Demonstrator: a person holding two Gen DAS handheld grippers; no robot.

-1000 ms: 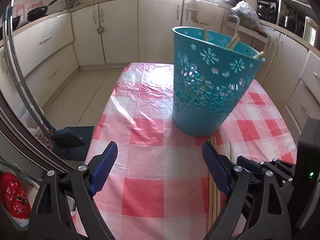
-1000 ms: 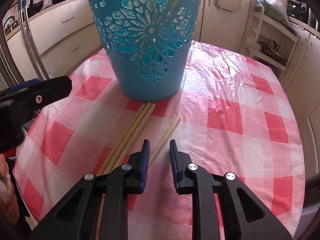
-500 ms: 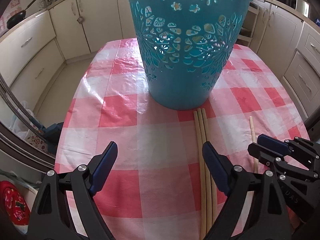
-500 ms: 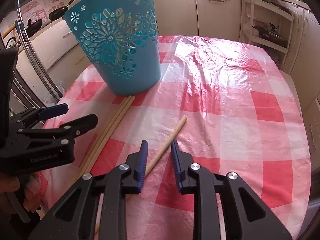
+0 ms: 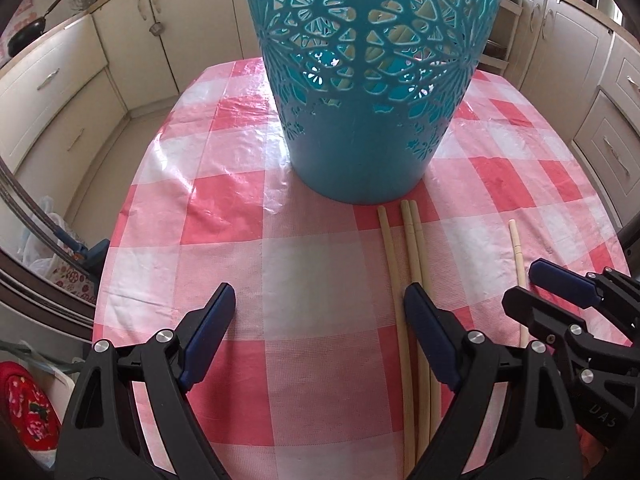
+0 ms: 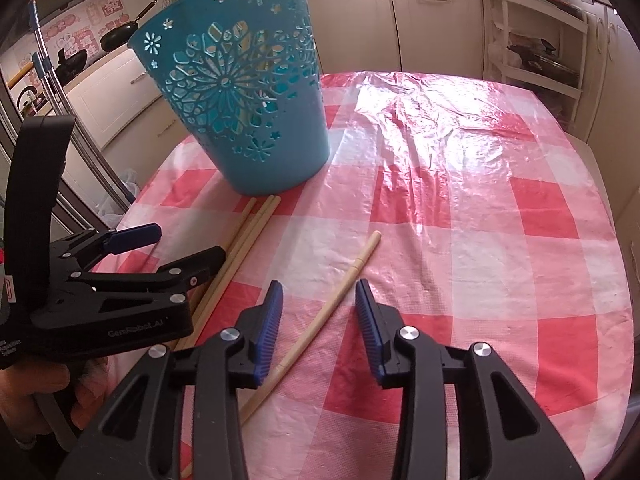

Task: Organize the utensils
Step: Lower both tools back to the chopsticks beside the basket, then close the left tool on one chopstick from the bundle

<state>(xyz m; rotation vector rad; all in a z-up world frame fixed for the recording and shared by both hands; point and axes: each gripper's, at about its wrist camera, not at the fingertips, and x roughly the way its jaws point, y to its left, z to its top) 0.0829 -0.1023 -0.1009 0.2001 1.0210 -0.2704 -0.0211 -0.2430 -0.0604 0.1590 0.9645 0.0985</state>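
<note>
Four chopsticks lay flat on the checked cloth short of the blue basket, and both grippers were set low over them, apparently so each could take its own share. The left gripper stood wide open with nothing between its fingers; the bundle of three sticks ran under and just beside its right finger, so it seemed lined up beside its target rather than over it, and would need to shift right before closing. Ahead of it the basket stood upright, the far ends of the three sticks almost touching its base; more sticks showed through the cut-outs, which suggested it was where the rest were meant to go. Further right, the lone stick lay apart from the bundle, angled across the cloth. The right gripper straddled it: its jaws had just been opening, the stick passed between them and neither pad pressed on it, so nothing was held. That spacing read as room made to drop around the stick before pinching near its middle, where it would balance on the lift toward the basket, ahead and to its left.
</note>
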